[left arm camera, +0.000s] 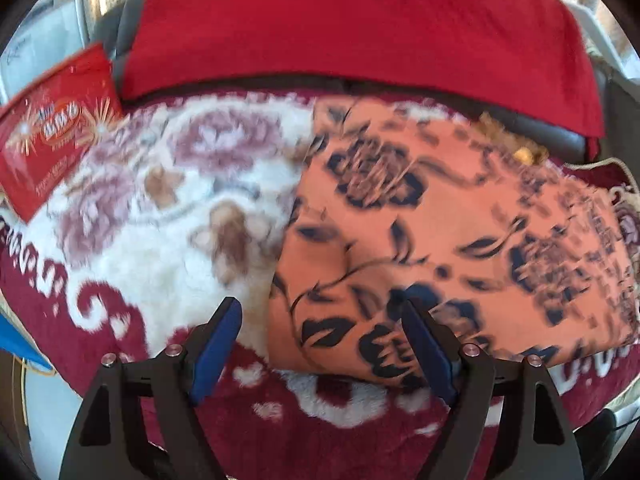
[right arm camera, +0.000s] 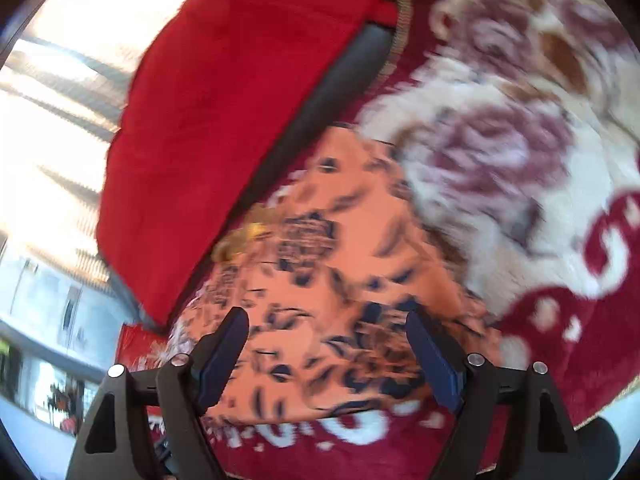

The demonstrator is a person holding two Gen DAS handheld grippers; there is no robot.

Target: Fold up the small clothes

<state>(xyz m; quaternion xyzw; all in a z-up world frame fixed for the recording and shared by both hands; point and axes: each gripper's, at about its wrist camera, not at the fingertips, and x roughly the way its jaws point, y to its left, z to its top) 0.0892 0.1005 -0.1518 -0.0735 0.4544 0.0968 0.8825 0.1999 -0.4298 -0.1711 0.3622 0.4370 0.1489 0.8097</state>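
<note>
The orange floral garment point(left arm camera: 440, 220) lies folded on the plush blanket point(left arm camera: 140, 220), just ahead of both grippers' spread, empty fingers point(left arm camera: 220, 336).

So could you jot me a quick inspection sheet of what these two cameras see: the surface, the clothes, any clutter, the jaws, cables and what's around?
Surface: plush blanket, maroon border, cream middle with rose pattern, spread as the work area.
Job's things: orange floral garment lying on the blanket in a compact, seemingly folded shape; a small yellowish trim at its far edge.
Clutter: red printed packet at the blanket's far left edge.
Grippers: left gripper and right gripper both over the garment's near edge, jaws wide, nothing between the pads.
Cables: nothing seen.
Surroundings: red cloth draped over a dark seat back behind; bright blurred background.
</note>
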